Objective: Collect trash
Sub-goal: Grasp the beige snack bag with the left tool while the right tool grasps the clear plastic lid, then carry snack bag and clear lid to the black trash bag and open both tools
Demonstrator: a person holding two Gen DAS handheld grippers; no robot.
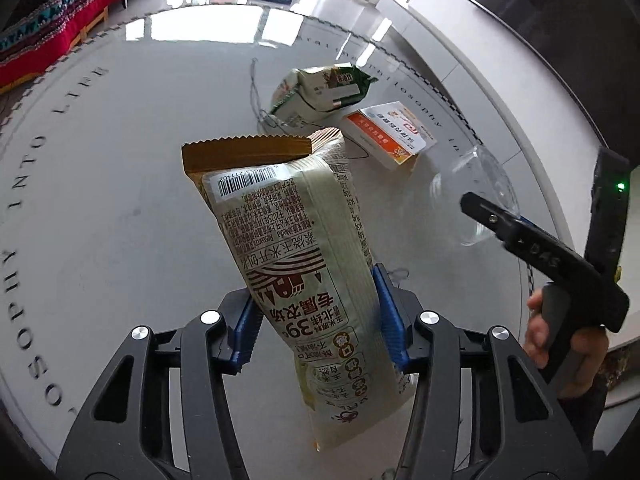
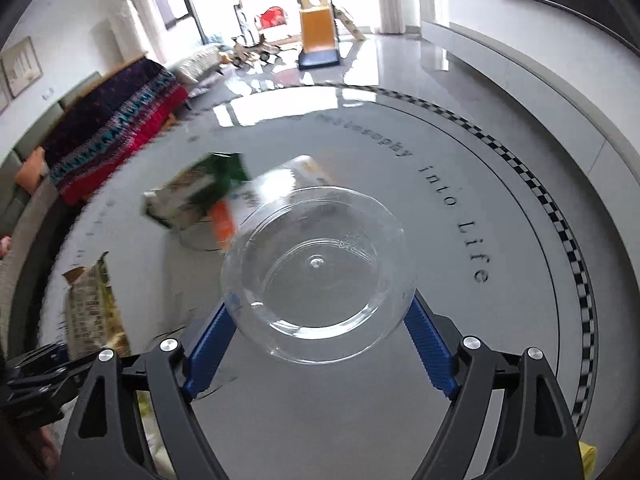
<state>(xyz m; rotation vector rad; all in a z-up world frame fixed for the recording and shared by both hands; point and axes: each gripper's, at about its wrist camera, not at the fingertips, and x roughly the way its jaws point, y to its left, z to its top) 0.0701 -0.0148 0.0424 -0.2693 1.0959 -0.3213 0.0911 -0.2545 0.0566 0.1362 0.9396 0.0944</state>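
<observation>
My left gripper (image 1: pixel 316 320) is shut on a beige snack wrapper (image 1: pixel 296 248) with a brown crimped top, held upright above the round grey table (image 1: pixel 120 208). It also shows at the left of the right wrist view (image 2: pixel 94 304). My right gripper (image 2: pixel 318 320) is shut on a clear plastic cup (image 2: pixel 318 268), seen bottom-on. The cup (image 1: pixel 476 196) and the right gripper (image 1: pixel 496 220) show at the right of the left wrist view. A green and white packet (image 1: pixel 320 90) and an orange and white box (image 1: pixel 390 138) lie on the table beyond.
The table carries printed lettering and a checkered rim (image 2: pixel 576 248). A sofa with a red and blue blanket (image 2: pixel 116 120) stands at the left. A white low cabinet (image 1: pixel 500 64) runs along the right. A toy slide (image 2: pixel 318 36) stands far back.
</observation>
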